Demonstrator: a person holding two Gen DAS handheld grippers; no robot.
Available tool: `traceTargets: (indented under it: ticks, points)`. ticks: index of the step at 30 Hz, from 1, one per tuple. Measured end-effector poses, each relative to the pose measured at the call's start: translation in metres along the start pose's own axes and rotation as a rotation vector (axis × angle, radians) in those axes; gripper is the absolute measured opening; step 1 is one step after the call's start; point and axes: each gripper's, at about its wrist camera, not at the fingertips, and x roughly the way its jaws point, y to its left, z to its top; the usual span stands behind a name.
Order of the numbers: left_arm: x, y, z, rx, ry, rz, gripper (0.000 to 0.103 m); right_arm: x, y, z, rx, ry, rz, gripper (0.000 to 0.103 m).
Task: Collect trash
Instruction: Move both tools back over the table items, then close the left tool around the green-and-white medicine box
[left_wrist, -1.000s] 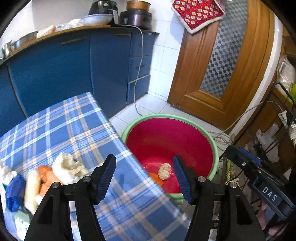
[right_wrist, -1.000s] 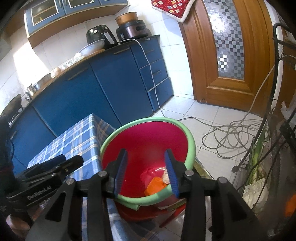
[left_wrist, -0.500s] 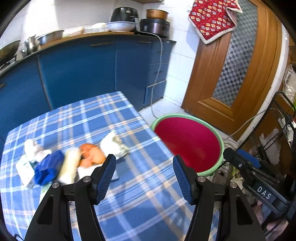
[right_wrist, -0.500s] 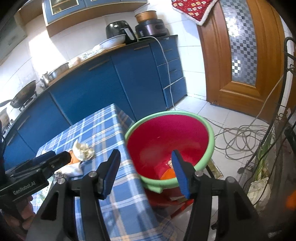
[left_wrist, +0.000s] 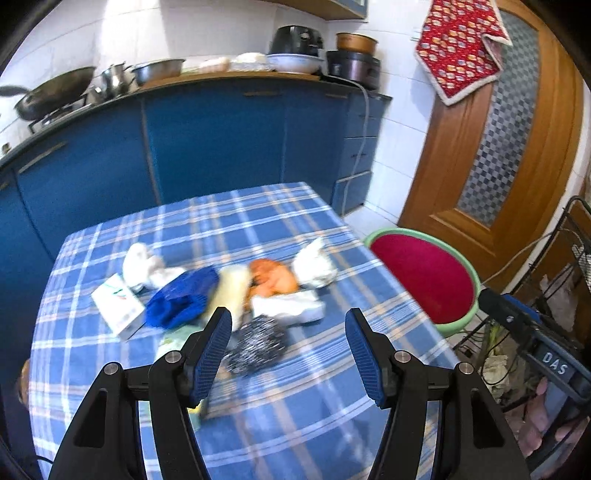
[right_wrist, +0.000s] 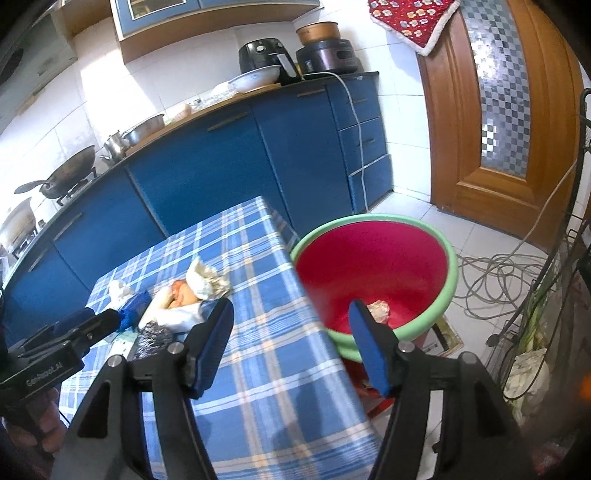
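A heap of trash lies on the blue checked tablecloth (left_wrist: 258, 206): a steel scourer (left_wrist: 256, 345), a blue cloth (left_wrist: 183, 301), an orange scrap (left_wrist: 273, 278), crumpled white paper (left_wrist: 314, 264) and a small white carton (left_wrist: 116, 306). My left gripper (left_wrist: 288, 352) is open and empty, just above the scourer. A red basin with a green rim (right_wrist: 373, 266) stands off the table's right edge and holds a crumpled wad (right_wrist: 376, 308). My right gripper (right_wrist: 291, 341) is open and empty between the table edge and the basin. The heap also shows in the right wrist view (right_wrist: 177, 299).
Blue kitchen cabinets (left_wrist: 207, 147) run behind the table with pots and a wok on top. A wooden door (right_wrist: 498, 110) is at the right. Loose cables (right_wrist: 491, 273) lie on the tiled floor. A wire rack (left_wrist: 576, 258) stands at far right.
My left gripper has swung left from over the basin to over the trash heap. My right gripper has opened wider and drawn back, so more of the table shows.
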Motion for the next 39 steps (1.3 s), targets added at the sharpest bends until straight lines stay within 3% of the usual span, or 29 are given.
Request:
traceTargets:
  ticks: [18,25,39]
  points:
    - [0.035,0.072,-0.037,-0.089,0.131,0.147,0.066,0.021,0.037,-0.017,-0.047,0.063,0.03,0.068]
    - [0.054,0.083,-0.043,-0.102,0.176,0.153,0.067,0.031,0.042,-0.021,-0.054,0.088,0.019,0.069]
    - [0.075,0.092,-0.049,-0.137,0.186,0.093,0.07,0.04,0.049,-0.025,-0.076,0.118,0.005,0.069]
